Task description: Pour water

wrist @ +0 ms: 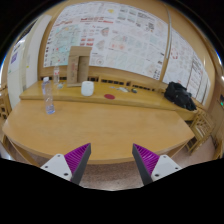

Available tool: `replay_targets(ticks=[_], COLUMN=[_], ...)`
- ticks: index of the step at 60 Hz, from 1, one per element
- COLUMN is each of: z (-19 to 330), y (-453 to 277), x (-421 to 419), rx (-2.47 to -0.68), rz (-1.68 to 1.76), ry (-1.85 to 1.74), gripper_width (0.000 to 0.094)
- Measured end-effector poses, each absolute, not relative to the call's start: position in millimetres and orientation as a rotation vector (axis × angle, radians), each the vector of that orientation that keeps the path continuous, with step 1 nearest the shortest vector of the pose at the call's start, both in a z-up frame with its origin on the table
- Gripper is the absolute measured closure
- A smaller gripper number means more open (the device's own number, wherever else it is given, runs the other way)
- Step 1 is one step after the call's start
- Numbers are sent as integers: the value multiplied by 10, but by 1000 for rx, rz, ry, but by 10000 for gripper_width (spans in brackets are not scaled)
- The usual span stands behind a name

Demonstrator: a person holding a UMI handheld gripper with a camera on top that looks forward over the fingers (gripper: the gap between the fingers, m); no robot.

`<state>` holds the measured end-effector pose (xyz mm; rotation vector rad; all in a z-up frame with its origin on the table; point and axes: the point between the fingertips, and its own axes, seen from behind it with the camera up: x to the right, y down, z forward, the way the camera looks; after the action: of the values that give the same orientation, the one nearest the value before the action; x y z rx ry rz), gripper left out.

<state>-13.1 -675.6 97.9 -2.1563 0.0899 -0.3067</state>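
The hand-held gripper [109,160] hangs open and empty over the near edge of the wooden counter [100,125], its purple pads [78,157] wide apart, while a clear water bottle [48,95] stands well beyond them near the far left corner, a white cup [88,88] further along.

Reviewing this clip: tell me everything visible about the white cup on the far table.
The white cup is small, pale and opaque, perhaps ceramic or plastic, though that is too small to tell. It stands upright on the far wooden table, beside a brown wooden box, right of the clear bottles. Nothing touches it but the tabletop. It lies well beyond the gripper, whose jaws stand open and empty. Its contents cannot be seen.
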Motion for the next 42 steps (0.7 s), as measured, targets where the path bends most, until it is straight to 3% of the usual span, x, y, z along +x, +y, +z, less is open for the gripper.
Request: replay_targets(ticks=[16,29,42], z=[508,526,611], y=[-5913,-4739,-3512], x=[-1878,-3107,-3490], rx=[-2149,-2059,-1949], rz=[-161,-18,-10], ry=[-16,-83,-47], gripper_width=[88,85,129])
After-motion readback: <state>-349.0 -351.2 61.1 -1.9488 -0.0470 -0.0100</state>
